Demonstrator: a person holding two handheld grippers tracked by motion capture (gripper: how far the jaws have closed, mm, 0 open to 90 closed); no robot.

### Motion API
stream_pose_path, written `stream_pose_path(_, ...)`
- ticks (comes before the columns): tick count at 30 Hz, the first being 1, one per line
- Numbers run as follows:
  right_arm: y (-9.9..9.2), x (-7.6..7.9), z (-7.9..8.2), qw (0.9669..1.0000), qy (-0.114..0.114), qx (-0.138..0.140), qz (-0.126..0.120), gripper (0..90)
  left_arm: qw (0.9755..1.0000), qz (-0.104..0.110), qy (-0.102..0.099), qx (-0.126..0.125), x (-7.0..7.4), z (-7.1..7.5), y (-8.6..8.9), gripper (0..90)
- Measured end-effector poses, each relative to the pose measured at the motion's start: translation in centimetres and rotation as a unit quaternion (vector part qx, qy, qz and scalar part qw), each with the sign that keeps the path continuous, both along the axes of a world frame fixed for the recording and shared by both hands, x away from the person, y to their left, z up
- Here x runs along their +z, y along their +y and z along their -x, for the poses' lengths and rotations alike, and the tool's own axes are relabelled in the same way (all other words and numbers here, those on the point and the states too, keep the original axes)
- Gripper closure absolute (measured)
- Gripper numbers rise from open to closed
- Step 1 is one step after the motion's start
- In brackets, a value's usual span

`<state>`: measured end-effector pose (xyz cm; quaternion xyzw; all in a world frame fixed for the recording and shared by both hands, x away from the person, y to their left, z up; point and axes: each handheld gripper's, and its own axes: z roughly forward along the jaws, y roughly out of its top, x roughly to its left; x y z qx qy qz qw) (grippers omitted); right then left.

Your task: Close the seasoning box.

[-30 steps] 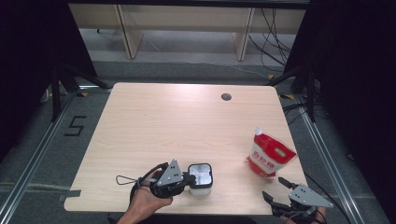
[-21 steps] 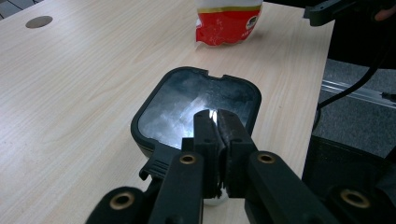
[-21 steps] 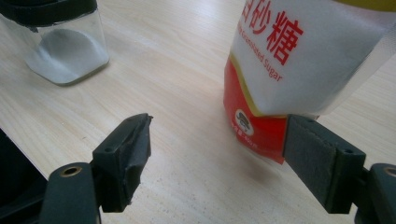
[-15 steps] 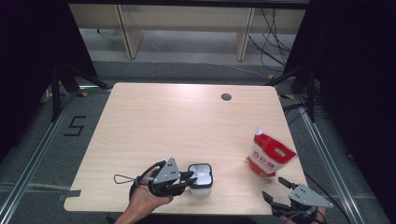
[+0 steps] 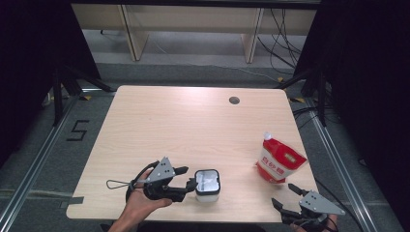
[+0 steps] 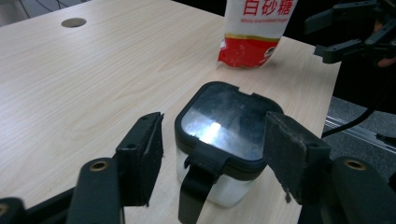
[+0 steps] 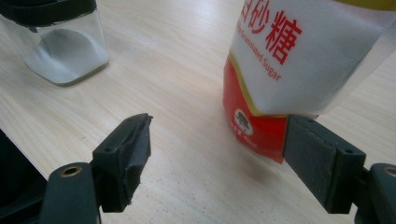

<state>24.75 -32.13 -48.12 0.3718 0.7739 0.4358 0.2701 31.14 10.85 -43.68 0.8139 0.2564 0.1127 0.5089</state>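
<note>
A pale wooden table (image 5: 193, 125) is seen from above, with a person's two hands reaching in from the near edge, each holding a black two-jaw gripper. The left gripper (image 5: 189, 180) lies low over the table near the front edge, pointing toward a small clear jar (image 5: 208, 184) with a black-rimmed lid and a front latch. Its jaws have just been opening and now stand spread apart on either side of the jar, with a gap visible between each pad and the jar's walls, so the jar stands free on the table rather than pinched. In the left gripper view the jar (image 6: 224, 140) sits upright between the two pads, a layer of white powder showing in its bottom. Well to the right, near the table's right edge, a red and white bag of sugar (image 5: 279, 159) stands upright with a small white spout at its top. The right gripper (image 5: 289, 197) hovers at the front right corner, just short of the bag, its jaws spread wide and holding nothing. In the right gripper view the bag (image 7: 299, 70) rises just beyond the open pads, not touching them. A small dark round hole (image 5: 234, 100) marks the far side of the table.
</note>
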Motion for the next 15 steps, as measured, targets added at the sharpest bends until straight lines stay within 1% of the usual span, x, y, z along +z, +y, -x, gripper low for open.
stream_pose_path(2,0.0,0.0,0.0,1.0,0.001,0.0,0.0,24.8,1.0,-0.003,0.005,0.007,-0.2,0.0,0.3,35.4)
stream_pose_path(3,0.0,0.0,0.0,1.0,0.004,0.001,-0.003,24.8,1.0,-0.003,0.007,0.006,-0.3,0.1,0.4,35.3)
stream_pose_path(4,0.1,0.0,0.0,1.0,0.008,0.001,-0.004,24.7,0.9999,-0.002,0.01,0.011,-0.4,0.1,0.5,35.3)
stream_pose_path(5,0.1,0.0,0.0,1.0,0.008,0.001,-0.004,24.7,0.9999,-0.006,0.008,0.011,-0.5,0.1,0.7,35.0)
stream_pose_path(6,0.0,0.0,0.0,1.0,0.001,0.001,0.0,24.7,0.9998,-0.004,0.013,0.017,-0.7,0.2,0.8,34.6)
stream_pose_path(7,0.0,0.0,0.0,1.0,-0.003,0.001,0.003,24.7,0.9998,-0.016,0.005,0.008,-0.7,0.1,1.1,34.5)
stream_pose_path(8,0.0,0.0,0.0,1.0,-0.002,0.001,0.002,24.7,0.9997,-0.016,0.012,0.012,-0.8,0.2,1.3,34.5)
stream_pose_path(10,0.0,0.0,0.0,1.0,-0.001,0.001,0.002,24.7,0.9997,-0.015,0.013,0.014,-1.0,0.3,1.6,34.5)
stream_pose_path(11,0.0,0.0,0.0,1.0,-0.001,0.001,0.002,24.7,0.9997,-0.021,0.006,0.009,-1.1,0.2,1.8,34.5)
stream_pose_path(12,0.0,0.0,0.0,1.0,0.0,0.001,0.001,24.7,0.9995,-0.021,0.014,0.018,-1.2,0.4,1.9,34.5)
stream_pose_path(13,0.0,0.0,0.0,1.0,0.002,0.001,0.0,24.7,0.9995,-0.022,0.011,0.018,-1.3,0.4,2.0,34.5)
stream_pose_path(14,0.0,0.0,0.0,1.0,0.001,0.001,0.0,24.7,0.9994,-0.025,0.013,0.02,-1.4,0.4,2.1,34.5)
stream_pose_path(15,0.0,0.0,0.0,1.0,0.001,0.001,0.0,24.7,0.9995,-0.023,0.014,0.017,-1.6,0.4,2.3,34.5)
